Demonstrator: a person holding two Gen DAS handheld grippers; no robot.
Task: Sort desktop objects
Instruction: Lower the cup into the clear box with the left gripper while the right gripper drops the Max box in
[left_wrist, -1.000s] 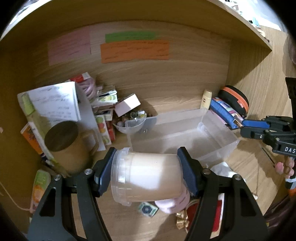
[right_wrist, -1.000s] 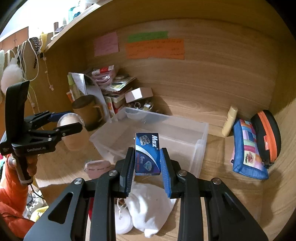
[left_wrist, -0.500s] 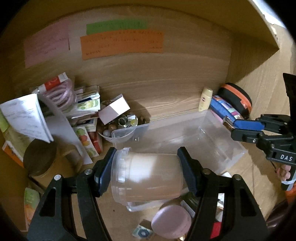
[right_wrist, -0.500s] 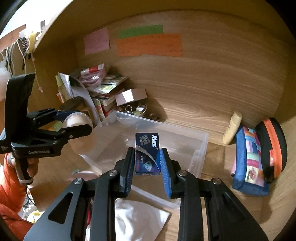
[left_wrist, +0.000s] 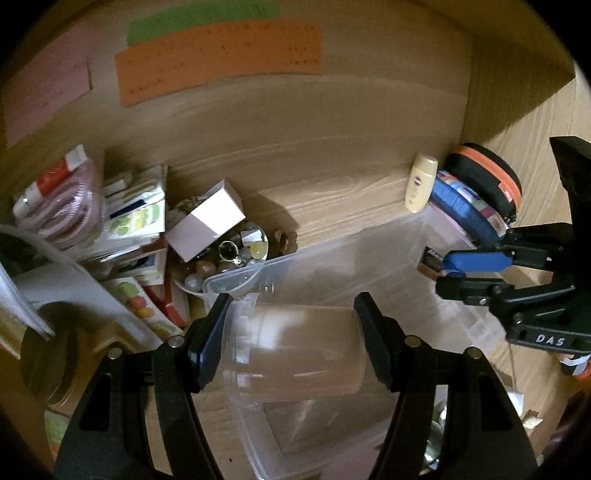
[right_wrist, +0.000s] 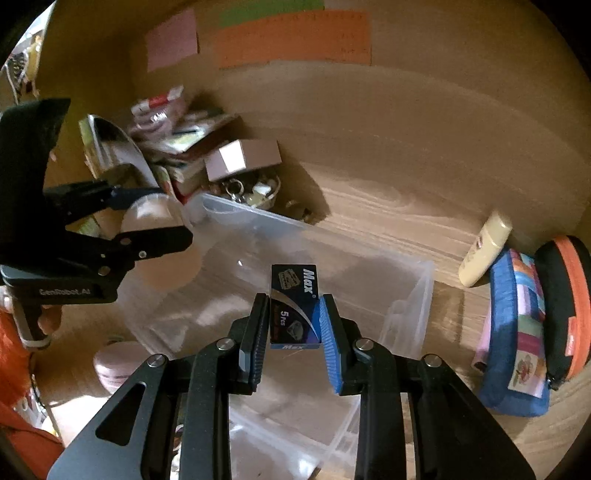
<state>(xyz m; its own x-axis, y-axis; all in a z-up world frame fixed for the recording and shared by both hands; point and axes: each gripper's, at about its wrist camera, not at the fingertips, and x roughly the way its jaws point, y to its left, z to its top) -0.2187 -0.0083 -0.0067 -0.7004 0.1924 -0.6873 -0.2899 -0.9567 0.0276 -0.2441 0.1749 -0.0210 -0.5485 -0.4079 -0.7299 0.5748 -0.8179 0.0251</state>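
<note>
Desk: wooden, clear bin (right_wrist: 413, 295) at centre.
Left gripper (left_wrist: 291, 332): I pinch a jar (left_wrist: 295, 354) over the bin.
Right gripper (right_wrist: 293, 332): I pinch a blue box (right_wrist: 293, 295).

A frosted, milky-white jar (left_wrist: 295, 354) is showing a clear rim. The small box (right_wrist: 294, 306) is showing dark navy with white lettering and a pale swoosh. The left gripper (left_wrist: 291, 343) is looking black with dark blue pads; the right gripper (right_wrist: 293, 334) is wearing black with one bright blue pad. The bin (right_wrist: 410, 295) is staying clear and colourless. On the far wall, an orange strip (left_wrist: 218, 59), a green strip (left_wrist: 203, 18) and a pink note (left_wrist: 44, 99) are glowing against tan woodgrain. At far right, a blue patchwork pouch (right_wrist: 517, 332) is lying beside a black case (right_wrist: 565, 299) banded in orange, and a cream tube (right_wrist: 484, 251).
</note>
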